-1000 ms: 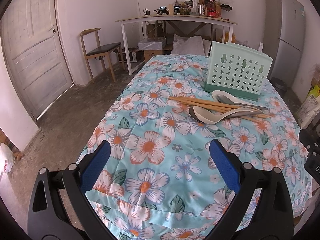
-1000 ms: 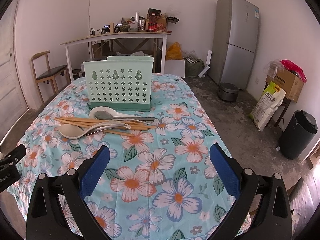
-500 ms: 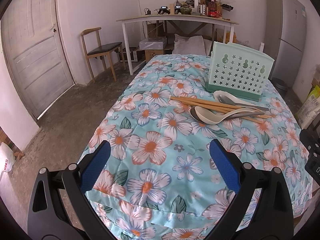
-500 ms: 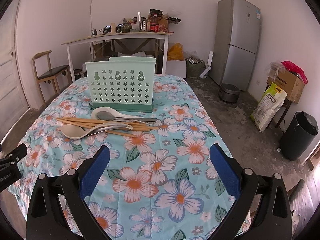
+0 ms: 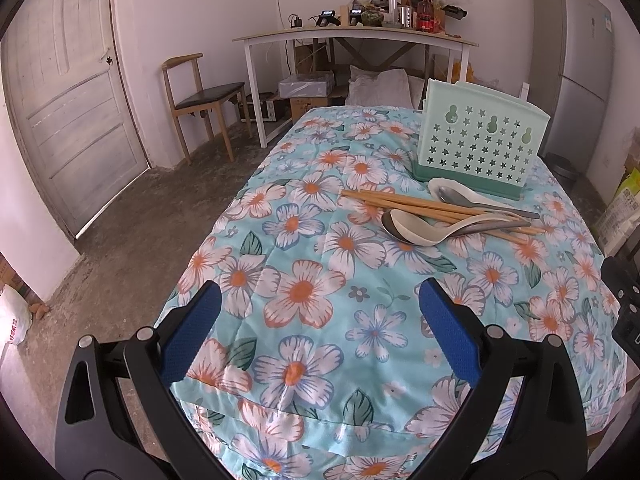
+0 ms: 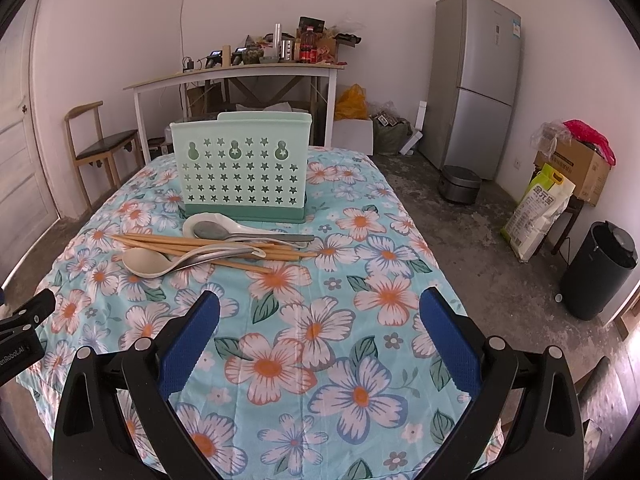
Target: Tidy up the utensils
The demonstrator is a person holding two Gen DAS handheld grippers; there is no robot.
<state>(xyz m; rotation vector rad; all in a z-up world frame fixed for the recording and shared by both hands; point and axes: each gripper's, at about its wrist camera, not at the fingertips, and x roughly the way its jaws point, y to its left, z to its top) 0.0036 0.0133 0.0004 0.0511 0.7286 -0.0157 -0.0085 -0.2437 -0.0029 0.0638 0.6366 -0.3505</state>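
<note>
Left wrist: left tool [image 5: 320, 312] spread over tablecloth [image 5: 304, 292] edge, utensils [image 5: 440, 216] well apart.

I see white walls around a rough grey concrete floor [image 6: 492, 240]. At the upper left of my left view stands a pale panelled door [image 5: 68, 120], with a wooden chair [image 5: 200, 96] beside it. Against the back wall is a white-legged side table [image 6: 236, 76] loaded with clutter. A silver fridge [image 6: 476, 76] fills the upper right, and a black bin [image 6: 600, 268] sits at the right edge.
</note>
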